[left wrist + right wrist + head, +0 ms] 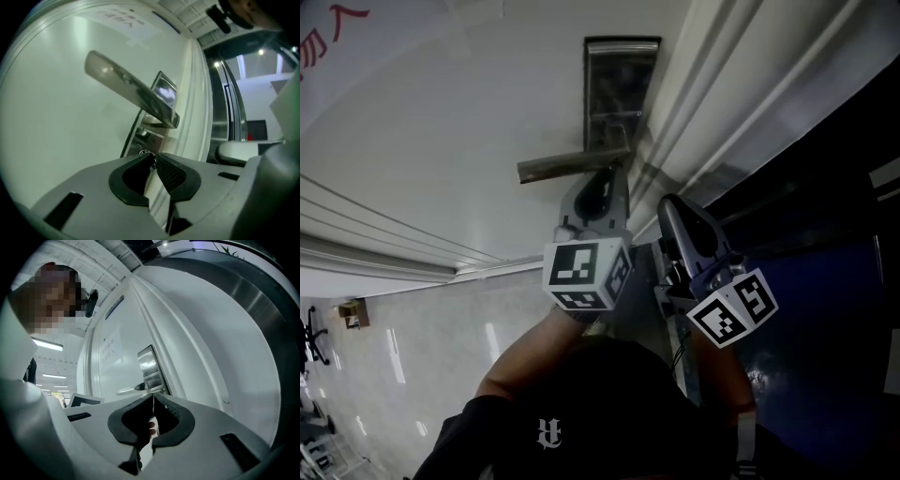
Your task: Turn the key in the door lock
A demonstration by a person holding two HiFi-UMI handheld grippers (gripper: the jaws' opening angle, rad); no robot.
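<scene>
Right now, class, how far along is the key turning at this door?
Done: the left gripper is at the lock plate under the handle, jaws closed on the key. In hand: that grip; whether the key is turned at all cannot be told. Left: the turn itself. The right gripper is shut and empty, beside the left one.

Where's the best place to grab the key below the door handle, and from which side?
Take the key by its head, which sticks out of the lock plate under the handle. Come straight at the door, level, since the handle overhangs it.
</scene>
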